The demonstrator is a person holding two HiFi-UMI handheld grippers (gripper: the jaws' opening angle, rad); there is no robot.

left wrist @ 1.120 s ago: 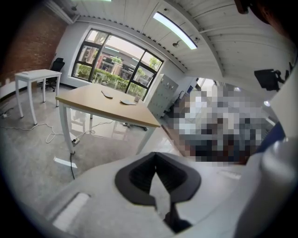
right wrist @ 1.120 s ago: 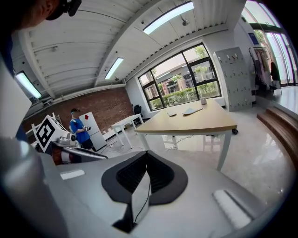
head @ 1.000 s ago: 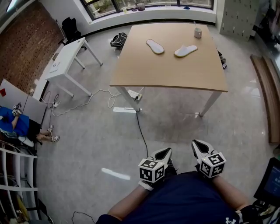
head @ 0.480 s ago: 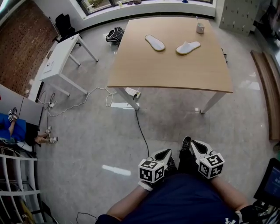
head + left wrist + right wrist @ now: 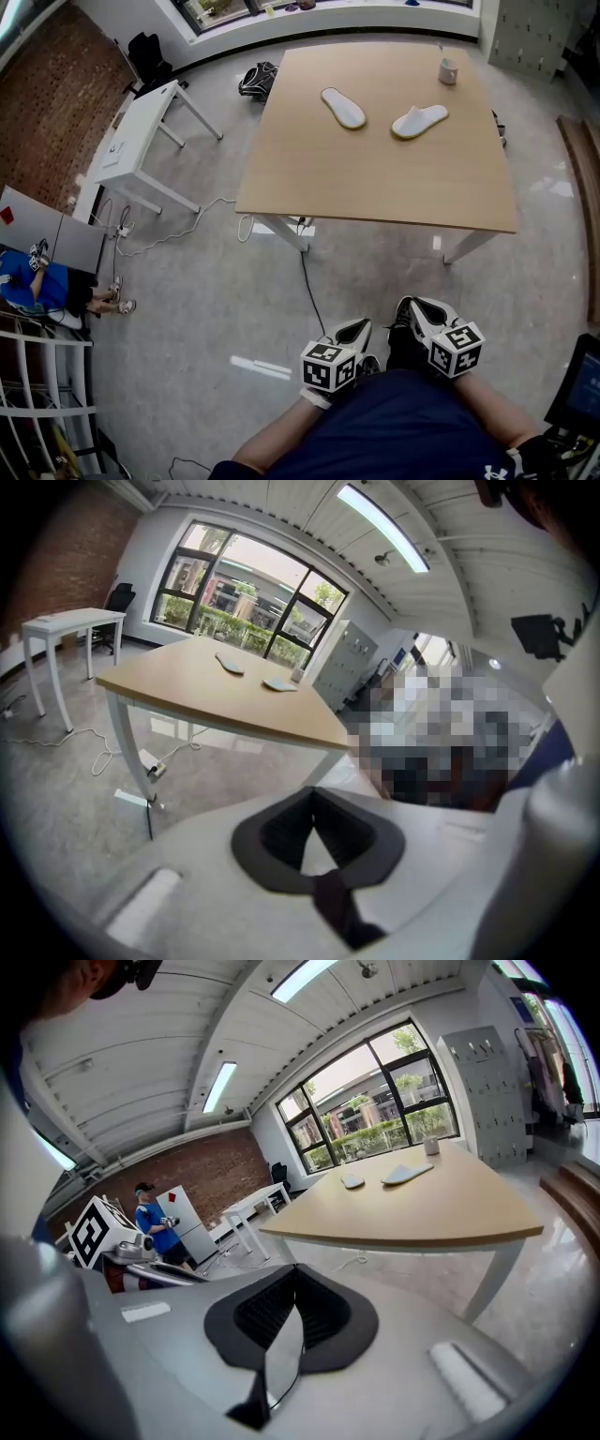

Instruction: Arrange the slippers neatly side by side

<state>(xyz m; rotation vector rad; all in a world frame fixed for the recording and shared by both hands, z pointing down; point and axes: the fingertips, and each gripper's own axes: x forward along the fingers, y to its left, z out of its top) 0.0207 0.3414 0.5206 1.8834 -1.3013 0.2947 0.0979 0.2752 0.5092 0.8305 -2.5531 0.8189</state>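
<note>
Left claw (image 5: 357, 328), right claw (image 5: 421, 308): closed, empty.

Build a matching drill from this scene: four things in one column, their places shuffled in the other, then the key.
Things
1. mug
2. slippers
3. black bag
4. white side table

Places
A. on the floor, by the wooden table's far left corner
B. on the floor, left of the wooden table, near the brick wall
C. on the wooden table, near its far right corner
D. on the wooden table, apart and angled differently

Pairs: 1-C, 2-D, 3-A, 4-B
</note>
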